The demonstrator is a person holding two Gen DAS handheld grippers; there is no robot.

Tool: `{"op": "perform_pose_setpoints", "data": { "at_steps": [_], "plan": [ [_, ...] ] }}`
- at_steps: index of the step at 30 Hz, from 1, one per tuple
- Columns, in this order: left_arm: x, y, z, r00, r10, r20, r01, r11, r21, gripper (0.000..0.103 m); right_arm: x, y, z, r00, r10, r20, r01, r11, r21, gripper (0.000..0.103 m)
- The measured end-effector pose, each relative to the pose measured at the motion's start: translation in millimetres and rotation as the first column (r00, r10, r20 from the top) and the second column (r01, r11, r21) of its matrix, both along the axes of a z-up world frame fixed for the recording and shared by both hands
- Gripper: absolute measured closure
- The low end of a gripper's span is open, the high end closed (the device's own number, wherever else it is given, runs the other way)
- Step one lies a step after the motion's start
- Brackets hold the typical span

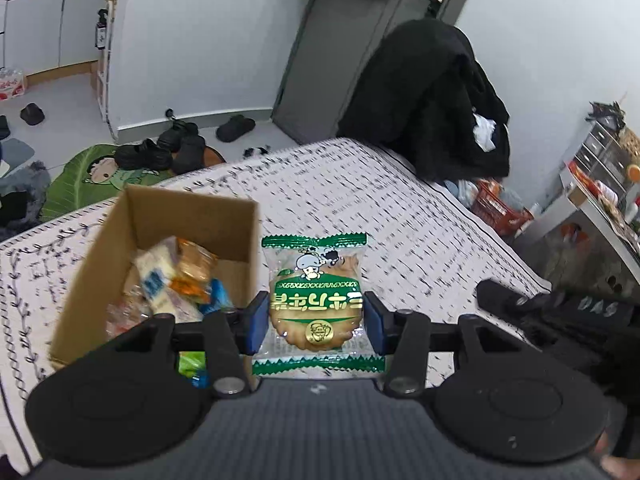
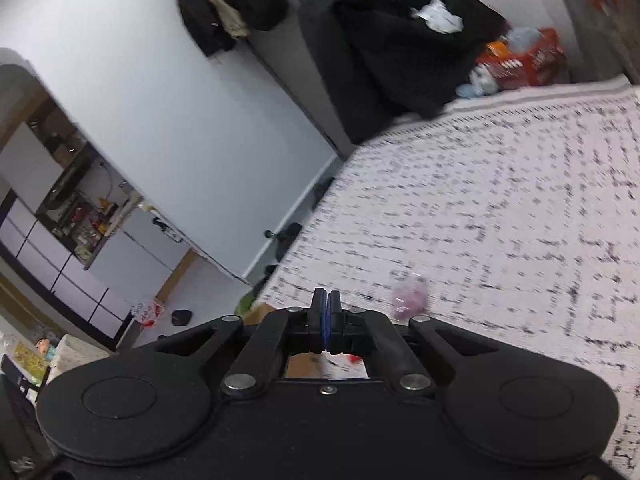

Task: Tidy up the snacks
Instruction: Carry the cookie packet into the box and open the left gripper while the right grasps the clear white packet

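In the left wrist view my left gripper (image 1: 316, 322) is shut on a clear, green-edged packet holding a round biscuit (image 1: 316, 300), lifted above the patterned bed cover (image 1: 420, 216). Just to its left stands an open cardboard box (image 1: 192, 216) with several wrapped snacks (image 1: 176, 276) inside. In the right wrist view my right gripper (image 2: 327, 322) is shut, its blue pads pressed together with nothing between them. A small pink wrapped snack (image 2: 408, 298), blurred, lies on the bed cover (image 2: 500, 208) just right of its tips. A bit of cardboard shows under the fingers.
A chair heaped with black clothes (image 1: 432, 100) stands beyond the bed's far corner, with a red basket (image 1: 500, 208) beside it. Black shoes (image 1: 168, 148) and a green mat lie on the floor at the left. A black garment (image 1: 560, 312) lies at the bed's right edge.
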State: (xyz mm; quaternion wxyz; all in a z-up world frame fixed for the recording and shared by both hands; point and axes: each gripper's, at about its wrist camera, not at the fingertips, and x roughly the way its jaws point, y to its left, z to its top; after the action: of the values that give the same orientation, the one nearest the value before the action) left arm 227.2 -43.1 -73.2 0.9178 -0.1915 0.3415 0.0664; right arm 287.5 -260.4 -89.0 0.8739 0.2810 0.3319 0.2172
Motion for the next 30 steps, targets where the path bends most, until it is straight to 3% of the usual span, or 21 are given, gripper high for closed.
{"op": "perform_pose_setpoints", "data": {
  "at_steps": [3, 6, 14, 20, 21, 23, 24, 25, 30],
  "plan": [
    [-2.6, 15.7, 0.7, 1.000, 0.021, 0.002, -0.021, 1.000, -0.004, 0.055, 1.4, 17.2, 9.4, 0.999, 0.021, 0.027, -0.021, 1.000, -0.024, 0.103],
    [-5.1, 30.4, -2.3, 0.999, 0.038, -0.007, -0.038, 0.999, -0.017, 0.055, 6.1, 27.9, 4.9, 1.000, 0.028, -0.007, -0.028, 0.999, -0.033, 0.103],
    [-7.2, 62.5, -11.8, 0.996, 0.087, -0.025, -0.087, 0.996, -0.008, 0.055, 10.4, 45.4, -39.2, 0.990, 0.045, -0.133, -0.053, 0.997, -0.060, 0.101],
    [-1.2, 77.7, -26.1, 0.991, 0.119, -0.056, -0.119, 0.993, 0.007, 0.055, 18.7, 57.3, -58.6, 0.981, 0.070, -0.179, -0.085, 0.993, -0.079, 0.098],
    [1.0, 79.6, -28.6, 0.991, 0.122, -0.061, -0.122, 0.993, 0.010, 0.055, 21.6, 59.5, -62.0, 0.980, 0.074, -0.184, -0.091, 0.992, -0.083, 0.094],
    [5.3, 83.7, -33.1, 0.989, 0.130, -0.071, -0.129, 0.991, 0.023, 0.055, 26.9, 64.1, -65.9, 0.980, 0.077, -0.185, -0.096, 0.990, -0.100, 0.076],
    [7.7, 85.5, -35.1, 0.988, 0.133, -0.076, -0.131, 0.991, 0.028, 0.055, 29.0, 66.5, -67.2, 0.982, 0.074, -0.174, -0.094, 0.989, -0.113, 0.056],
    [10.0, 87.0, -36.8, 0.988, 0.134, -0.080, -0.132, 0.991, 0.033, 0.055, 30.5, 68.2, -66.9, 0.985, 0.070, -0.157, -0.090, 0.988, -0.125, 0.042],
    [21.7, 94.9, -47.8, 0.984, 0.144, -0.106, -0.138, 0.989, 0.061, 0.055, 47.1, 81.0, -79.1, 0.982, 0.099, -0.158, -0.128, 0.975, -0.184, 0.042]
  ]
}}
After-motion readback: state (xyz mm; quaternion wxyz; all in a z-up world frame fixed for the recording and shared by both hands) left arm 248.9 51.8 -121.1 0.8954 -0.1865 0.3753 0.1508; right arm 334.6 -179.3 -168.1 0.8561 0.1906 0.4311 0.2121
